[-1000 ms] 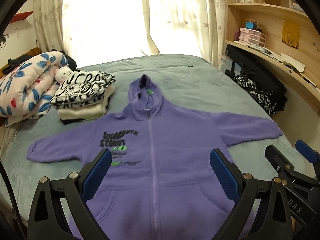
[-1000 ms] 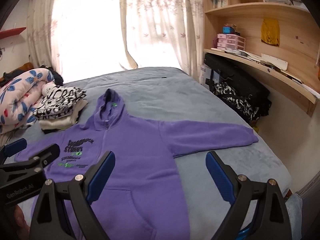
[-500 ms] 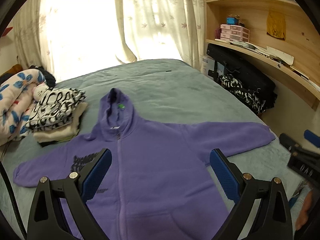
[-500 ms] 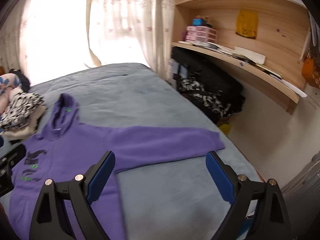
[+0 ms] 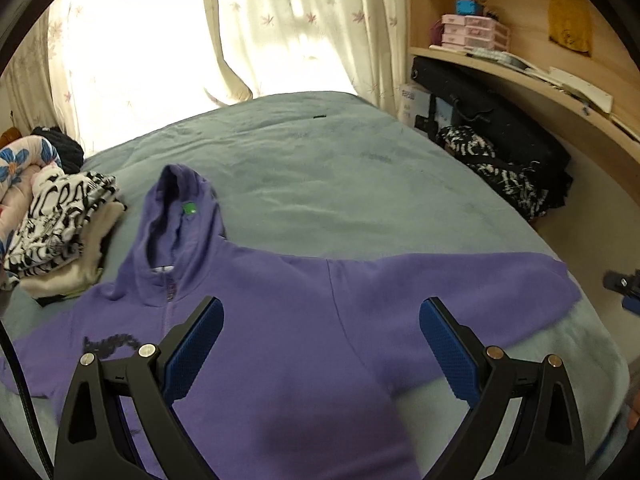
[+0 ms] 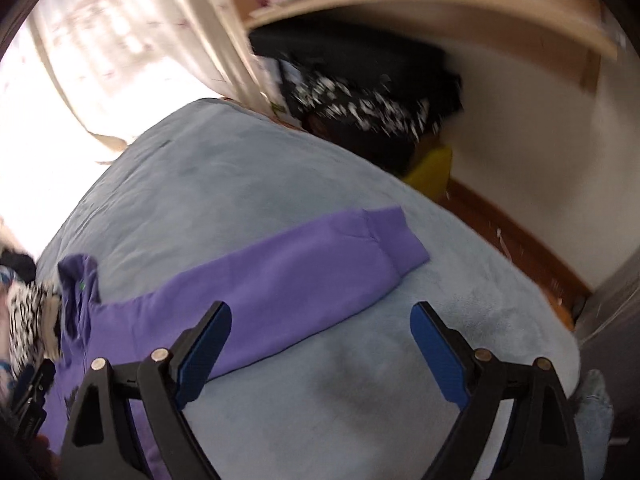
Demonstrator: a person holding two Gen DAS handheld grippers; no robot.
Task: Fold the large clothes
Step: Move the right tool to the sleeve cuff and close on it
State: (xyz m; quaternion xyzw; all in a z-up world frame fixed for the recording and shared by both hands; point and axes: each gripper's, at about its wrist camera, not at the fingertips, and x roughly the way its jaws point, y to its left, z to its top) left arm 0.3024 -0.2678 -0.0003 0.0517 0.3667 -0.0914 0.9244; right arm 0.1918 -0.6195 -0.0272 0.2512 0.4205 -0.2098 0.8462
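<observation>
A purple zip hoodie lies flat, front up, on the grey-blue bed, hood towards the window and sleeves spread. My left gripper hovers open above the chest near the right shoulder, nothing between its fingers. My right gripper hangs above the bedcover just in front of the right sleeve, whose cuff lies near the bed's right edge. Its jaws are closing slightly, still wide, with nothing between them. The right wrist view is blurred and tilted.
A stack of folded clothes, black-and-white print on top, sits left of the hood beside a floral quilt. Black bags and zebra-print cloth lie right of the bed under a wooden shelf. Floor shows past the bed's edge.
Both grippers have swept to the right and lower. The left one went from over the hem to the right shoulder; the right one went out to the sleeve's end and rolled, tilting its view.
</observation>
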